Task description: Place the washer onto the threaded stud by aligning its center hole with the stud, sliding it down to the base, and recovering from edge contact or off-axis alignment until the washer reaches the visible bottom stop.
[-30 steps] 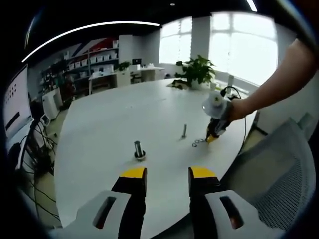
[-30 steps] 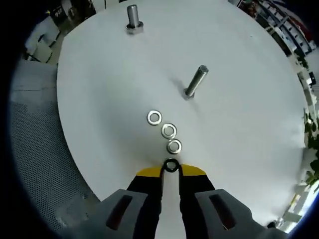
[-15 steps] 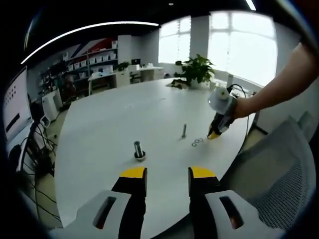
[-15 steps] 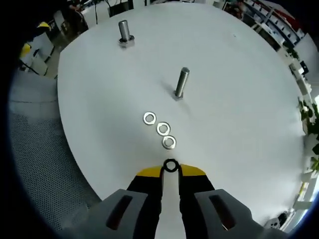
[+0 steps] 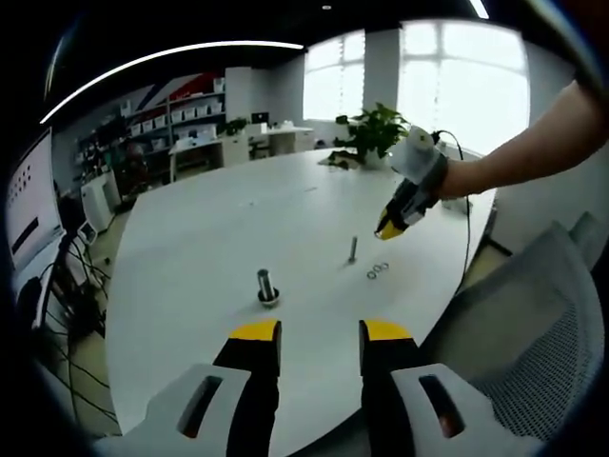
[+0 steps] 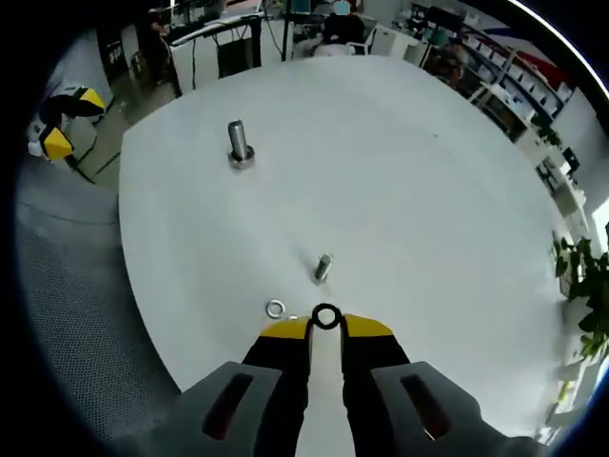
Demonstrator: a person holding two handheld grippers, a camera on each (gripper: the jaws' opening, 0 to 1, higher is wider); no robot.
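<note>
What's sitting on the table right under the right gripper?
Under the right gripper, which pinches a washer, one loose washer lies on the white table beside the thin upright stud. The jaws cover whatever else lies there.

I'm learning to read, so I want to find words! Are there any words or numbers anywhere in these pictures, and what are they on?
No words or numbers can be read here.
The screen at the room's edge has dark marks, too blurred to read.
The shelf boxes are too small to tell.
The white table, the washer in the right gripper and the studs show no writing.
</note>
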